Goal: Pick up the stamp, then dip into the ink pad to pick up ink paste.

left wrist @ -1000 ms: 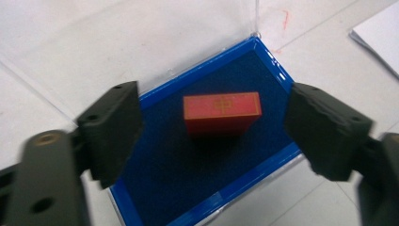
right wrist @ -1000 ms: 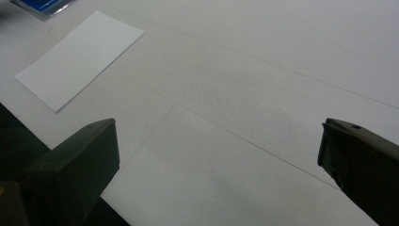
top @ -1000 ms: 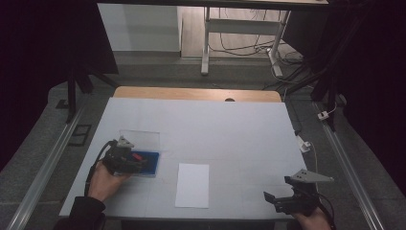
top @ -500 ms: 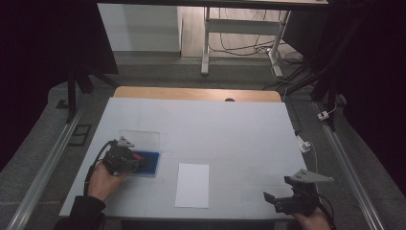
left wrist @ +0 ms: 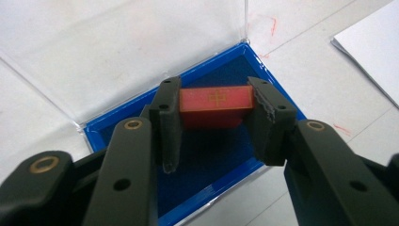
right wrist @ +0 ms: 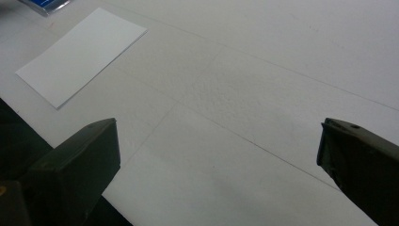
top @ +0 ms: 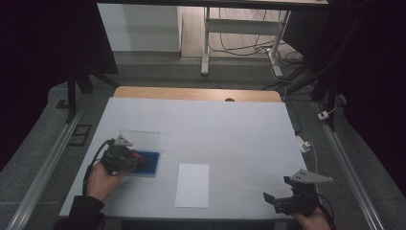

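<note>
1. A shallow blue case (left wrist: 207,155) lies at the centre of the left gripper view, lined inside with dark blue felt, its rim a brighter blue.
2. Its clear lid (left wrist: 108,52) is swung open and lies flat on the white table (right wrist: 263,70), filling the upper left of that view.
3. Inside the case sits a red block (left wrist: 215,101) bearing a small gold cross, at the middle of the felt.
4. The left gripper (left wrist: 214,117) has just closed; its two black pads press on the block's short ends, holding it within the case.
5. In the high view, the case (top: 148,164) lies at lower left, the left gripper (top: 131,160) over it.
6. A white sheet of paper (top: 192,185) lies at lower centre, just right of the case, apart from it.
7. The right gripper (right wrist: 216,155) hovers over bare table at lower right, jaws spread wide with nothing between them.
</note>
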Tool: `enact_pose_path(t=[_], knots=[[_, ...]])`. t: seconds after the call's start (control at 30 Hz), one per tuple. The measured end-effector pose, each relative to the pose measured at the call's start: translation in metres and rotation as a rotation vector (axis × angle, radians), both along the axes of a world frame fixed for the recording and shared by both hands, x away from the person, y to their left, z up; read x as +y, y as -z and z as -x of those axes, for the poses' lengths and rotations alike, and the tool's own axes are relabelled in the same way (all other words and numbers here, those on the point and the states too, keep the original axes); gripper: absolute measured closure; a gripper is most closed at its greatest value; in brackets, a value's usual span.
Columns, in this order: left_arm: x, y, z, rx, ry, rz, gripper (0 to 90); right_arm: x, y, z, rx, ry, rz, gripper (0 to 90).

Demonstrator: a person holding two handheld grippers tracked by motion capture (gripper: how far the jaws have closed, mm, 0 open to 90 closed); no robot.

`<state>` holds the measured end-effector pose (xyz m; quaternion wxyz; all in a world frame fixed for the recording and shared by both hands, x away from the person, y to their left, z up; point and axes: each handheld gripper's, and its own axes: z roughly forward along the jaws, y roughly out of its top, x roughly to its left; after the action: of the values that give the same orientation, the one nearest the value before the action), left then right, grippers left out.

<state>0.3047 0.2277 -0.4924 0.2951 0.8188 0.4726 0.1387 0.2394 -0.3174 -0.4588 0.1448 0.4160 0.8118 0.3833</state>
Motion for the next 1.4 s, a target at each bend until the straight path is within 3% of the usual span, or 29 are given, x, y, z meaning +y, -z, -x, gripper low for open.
enact_pose_path(t=[0.27, 0.4, 0.5, 0.8, 1.0, 1.4], knots=[[-0.001, -0.009, 0.005, -0.024, -0.011, 0.040, 58.1, 0.000, 0.000, 0.000, -0.003, -0.006, 0.001, 0.0], [-0.003, -0.014, 0.009, -0.050, -0.010, 0.039, 58.1, 0.000, 0.000, 0.000, -0.004, -0.007, 0.006, 0.0], [-0.002, -0.020, 0.013, -0.057, -0.028, 0.071, 58.1, 0.000, 0.000, 0.000, -0.005, -0.008, 0.003, 0.0], [-0.002, -0.030, 0.020, -0.103, -0.049, 0.075, 58.1, 0.000, 0.000, 0.001, -0.002, -0.011, 0.006, 0.0], [-0.003, -0.030, 0.021, -0.094, -0.053, 0.066, 58.1, 0.000, 0.000, 0.000, -0.005, -0.012, 0.002, 0.0], [0.000, -0.023, 0.015, -0.038, -0.025, 0.108, 58.0, 0.001, 0.000, 0.000, -0.002, -0.015, 0.005, 0.0]])
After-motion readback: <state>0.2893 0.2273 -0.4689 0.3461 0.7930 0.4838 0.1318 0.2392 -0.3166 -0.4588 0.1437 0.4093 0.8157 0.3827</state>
